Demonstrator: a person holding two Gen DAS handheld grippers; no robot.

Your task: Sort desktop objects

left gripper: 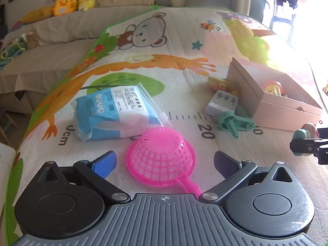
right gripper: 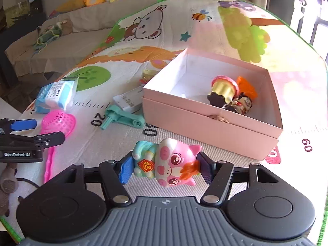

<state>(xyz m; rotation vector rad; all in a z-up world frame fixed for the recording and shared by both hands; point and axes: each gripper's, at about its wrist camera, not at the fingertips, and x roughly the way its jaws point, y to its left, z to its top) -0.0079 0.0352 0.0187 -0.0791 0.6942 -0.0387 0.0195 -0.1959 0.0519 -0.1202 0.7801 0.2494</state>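
My left gripper (left gripper: 164, 163) is open, its blue pads on either side of an upturned pink plastic strainer (left gripper: 161, 156) on the play mat; the strainer's handle runs back under the gripper. My right gripper (right gripper: 165, 167) is shut on a pink pig figurine (right gripper: 168, 162), held just in front of an open pink box (right gripper: 205, 121). The box holds several small toys (right gripper: 229, 92). The pig and right gripper also show at the right edge of the left wrist view (left gripper: 305, 141). The left gripper (right gripper: 32, 131) and strainer (right gripper: 58, 122) show at the left of the right wrist view.
A blue tissue pack (left gripper: 114, 110), a green plastic part (left gripper: 235, 124), a white charger (left gripper: 222, 102) and a gold wrapped item (left gripper: 220, 82) lie on the cartoon mat (left gripper: 164, 57). A sofa with plush toys (left gripper: 65, 3) stands behind.
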